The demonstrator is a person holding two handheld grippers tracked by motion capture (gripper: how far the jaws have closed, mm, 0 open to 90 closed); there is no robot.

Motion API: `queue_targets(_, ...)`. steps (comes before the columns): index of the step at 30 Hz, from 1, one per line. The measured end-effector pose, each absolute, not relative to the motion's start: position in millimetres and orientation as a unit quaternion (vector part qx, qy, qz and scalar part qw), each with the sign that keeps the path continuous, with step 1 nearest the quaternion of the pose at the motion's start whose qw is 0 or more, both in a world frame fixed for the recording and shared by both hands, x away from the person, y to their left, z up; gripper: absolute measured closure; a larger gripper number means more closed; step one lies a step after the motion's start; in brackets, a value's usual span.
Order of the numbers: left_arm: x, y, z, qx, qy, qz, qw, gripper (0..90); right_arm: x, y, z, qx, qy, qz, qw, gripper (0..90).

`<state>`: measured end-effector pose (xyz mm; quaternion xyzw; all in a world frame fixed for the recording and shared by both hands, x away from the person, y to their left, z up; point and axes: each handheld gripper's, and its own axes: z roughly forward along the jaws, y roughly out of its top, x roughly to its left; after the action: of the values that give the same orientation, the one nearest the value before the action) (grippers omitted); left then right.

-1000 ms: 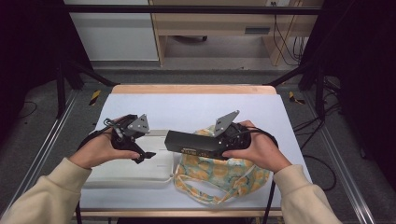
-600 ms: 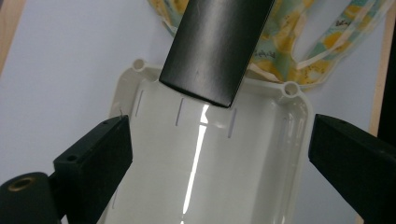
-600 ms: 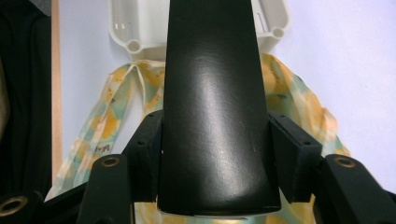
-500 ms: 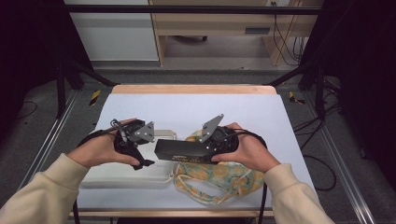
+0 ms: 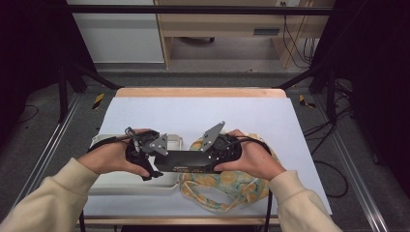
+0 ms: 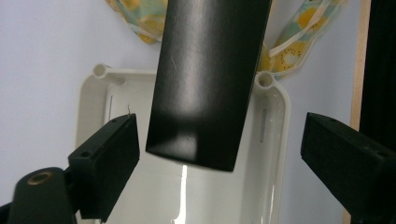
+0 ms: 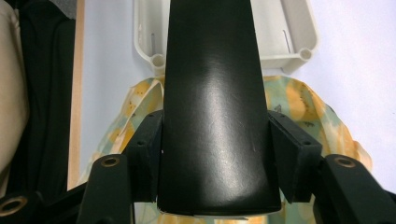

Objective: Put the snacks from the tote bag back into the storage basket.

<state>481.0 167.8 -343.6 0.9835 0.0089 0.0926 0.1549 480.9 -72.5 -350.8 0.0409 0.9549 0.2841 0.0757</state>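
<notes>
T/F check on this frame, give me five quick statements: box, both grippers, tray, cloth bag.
1. The right gripper clamps the black box. True.
2. The left gripper grips the box too. False: its jaws, just closing, stand clear of it on both sides.
3. The white tray holds fruit. False: nothing shows inside.
4. The cloth bag has a yellow fruit print. True.
5. The bag lies in the tray. False: it lies on the table beside it.

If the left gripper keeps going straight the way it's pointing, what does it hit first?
Probably the free end of the black case between the open left gripper jaws, above the white tray.
</notes>
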Motion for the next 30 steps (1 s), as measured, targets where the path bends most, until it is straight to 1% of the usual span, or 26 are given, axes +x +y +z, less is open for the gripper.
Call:
queue_targets(4, 483, 162, -347, 0.985, 0.001, 0.086, 0.151, 16.2, 479, -69, -351, 0.035, 0.956, 0.284, 0.073, 43.1)
queue_targets(6, 484, 160, -348, 0.986, -0.005, 0.08, 0.148, 20.7, 479, -68, -351, 0.033, 0.956, 0.283, 0.07, 43.1)
queue_targets(10, 485, 158, -351, 0.987, -0.007, 0.076, 0.142, 25.8, 478, -64, -351, 0.027, 0.956, 0.284, 0.068, 43.1)
queue_targets(19, 485, 155, -359, 0.99, -0.019, 0.075, 0.122, 31.7, 477, -63, -351, 0.023, 0.956, 0.285, 0.064, 43.1)
queue_targets(21, 486, 154, -359, 0.99, -0.022, 0.076, 0.119, 36.3, 477, -63, -351, 0.023, 0.956, 0.285, 0.063, 43.1)
queue_targets(30, 484, 153, -361, 0.991, -0.022, 0.073, 0.11, 40.8, 477, -63, -354, 0.02, 0.957, 0.284, 0.061, 42.9)
